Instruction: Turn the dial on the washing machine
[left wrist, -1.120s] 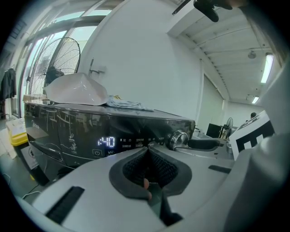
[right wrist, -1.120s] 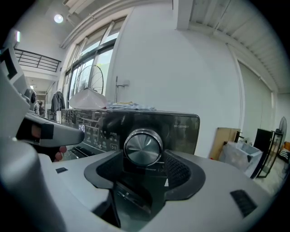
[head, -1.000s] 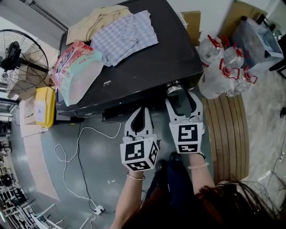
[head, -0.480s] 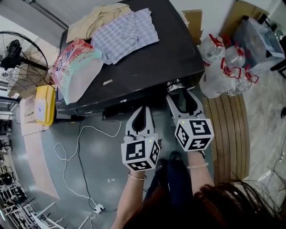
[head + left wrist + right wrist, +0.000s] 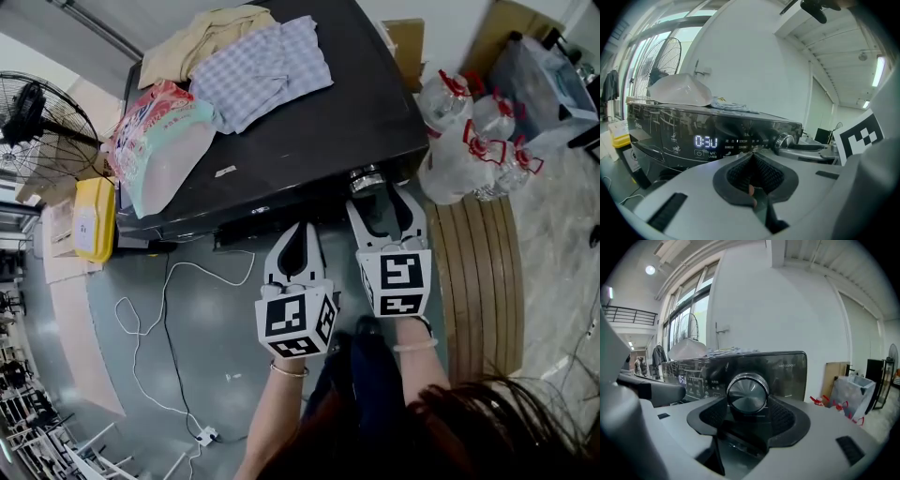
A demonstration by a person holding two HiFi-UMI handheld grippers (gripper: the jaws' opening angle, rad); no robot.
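The black washing machine (image 5: 309, 131) fills the upper middle of the head view. Its silver dial (image 5: 366, 180) juts from the front panel at the right. My right gripper (image 5: 380, 194) is shut on the dial (image 5: 747, 392), and its dark pads (image 5: 785, 416) press on both sides of it. The left gripper (image 5: 302, 231) hangs just left of it, in front of the panel, shut on nothing. In the left gripper view its pads (image 5: 740, 171) meet, with the lit display (image 5: 706, 141) and the dial (image 5: 783, 140) behind them.
Folded clothes (image 5: 262, 66) and a plastic bag (image 5: 164, 141) lie on the machine's top. A standing fan (image 5: 42, 131) and a yellow container (image 5: 94, 220) stand to the left. Water bottles (image 5: 469, 141) and wooden boards (image 5: 478, 281) are on the right. A white cable (image 5: 159, 319) trails over the floor.
My right gripper rolled with the dial half a second ago, tilting its marker cube, and has now rolled back level. The left gripper has stayed in place.
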